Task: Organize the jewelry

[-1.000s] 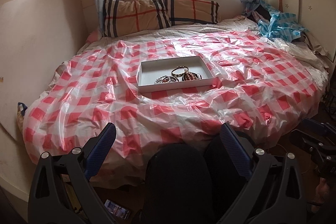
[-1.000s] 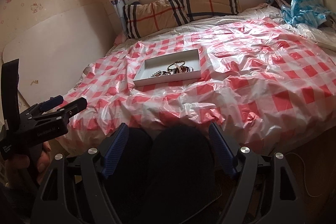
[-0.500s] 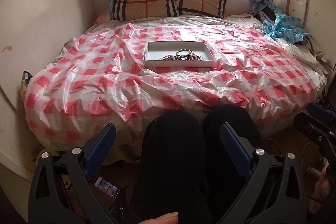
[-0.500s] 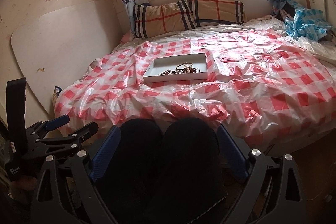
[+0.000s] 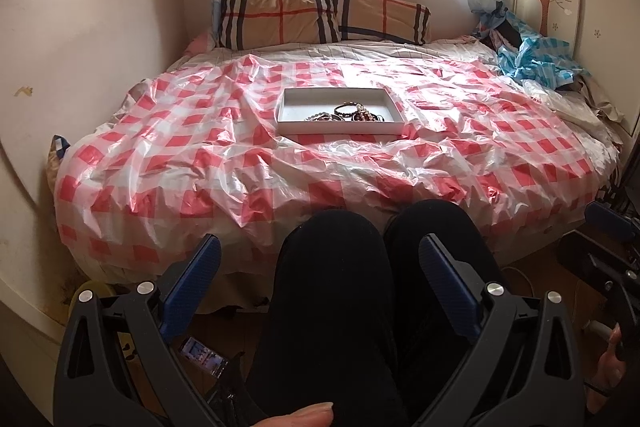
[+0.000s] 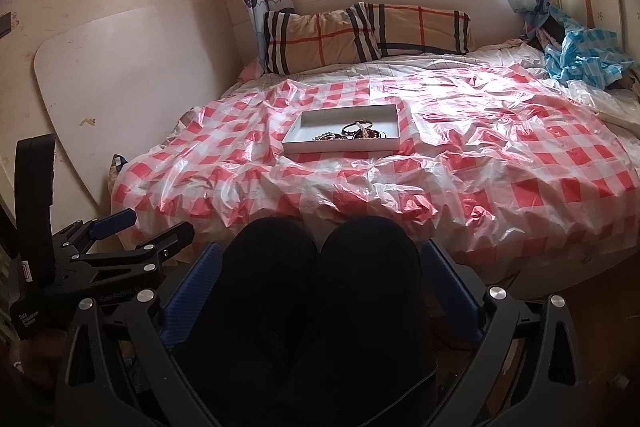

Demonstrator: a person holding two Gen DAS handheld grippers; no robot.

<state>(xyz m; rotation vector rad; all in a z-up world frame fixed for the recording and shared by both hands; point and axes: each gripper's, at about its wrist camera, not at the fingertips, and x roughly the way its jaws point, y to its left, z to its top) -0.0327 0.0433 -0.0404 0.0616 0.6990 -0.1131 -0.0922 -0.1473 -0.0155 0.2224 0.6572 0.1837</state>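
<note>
Jewelry [image 5: 347, 113]: a small heap of bracelets and beaded pieces, lying in the right half of a shallow white tray [image 5: 289, 107] near the middle of the bed, well apart from both grippers.

Left gripper [image 5: 320, 281]: jaws spread wide, nothing between the blue pads; it hovers over the person's dark-trousered knees [image 5: 356, 259], which sit between it and the bed edge.

Right gripper [image 6: 318, 285]: jaws opening, about as wide as they go, empty; it also hangs above the knees, with the left gripper showing at its lower left.

Surroundings, left to right: white board [image 6: 132, 75] leaning on the wall; red-and-white checked plastic sheet [image 5: 180, 155] covering the bed; two plaid pillows [image 5: 320, 15] under the window; crumpled blue-checked plastic [image 5: 540, 61] at the far right corner. A phone [image 5: 202, 353] lies on the floor below the left gripper.

Change: compared with a second ago, both views sit farther back from the bed, the tray looks smaller, and the right jaws stand wider.
</note>
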